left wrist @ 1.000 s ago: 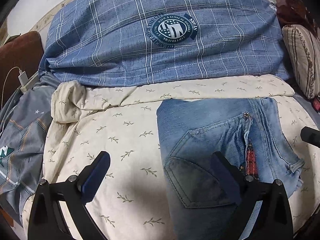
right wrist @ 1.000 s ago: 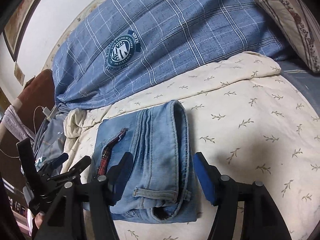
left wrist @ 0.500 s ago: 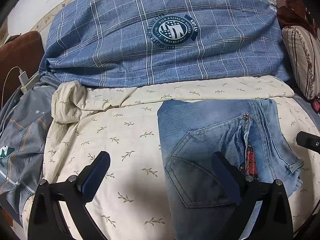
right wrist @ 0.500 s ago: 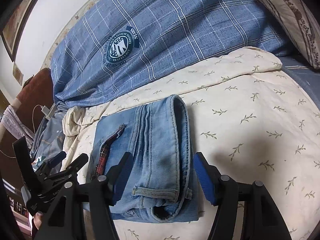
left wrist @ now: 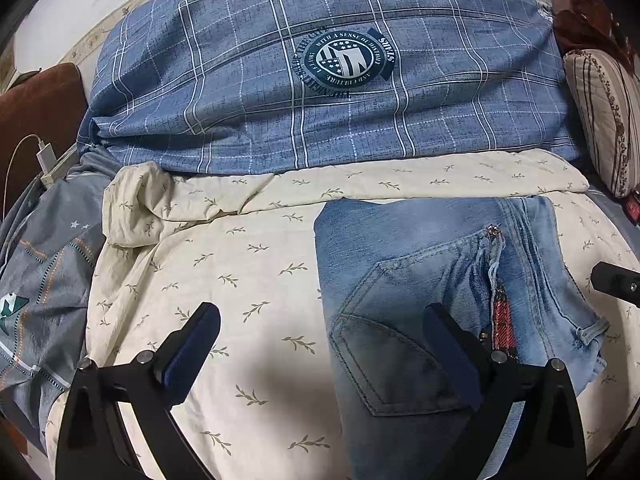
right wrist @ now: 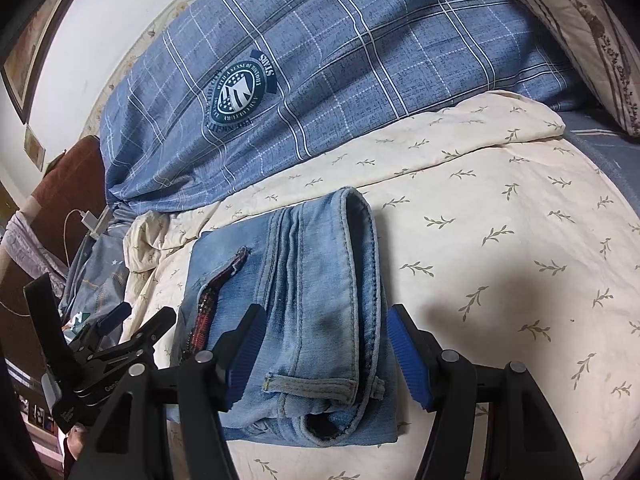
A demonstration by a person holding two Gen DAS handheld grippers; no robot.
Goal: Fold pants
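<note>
We're hovering w/ both grippers spread wide, gripping nothing: left gripper and right gripper are hanging over the folded jeans, which are lying on the cream sheet.

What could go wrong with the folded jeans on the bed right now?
The folded light-blue denim jeans lie on a soft, rumpled cream leaf-print sheet, so the bundle could slump open. The open right gripper straddles the thick waistband roll; closing may catch only the top layer and drag the fold apart.
</note>
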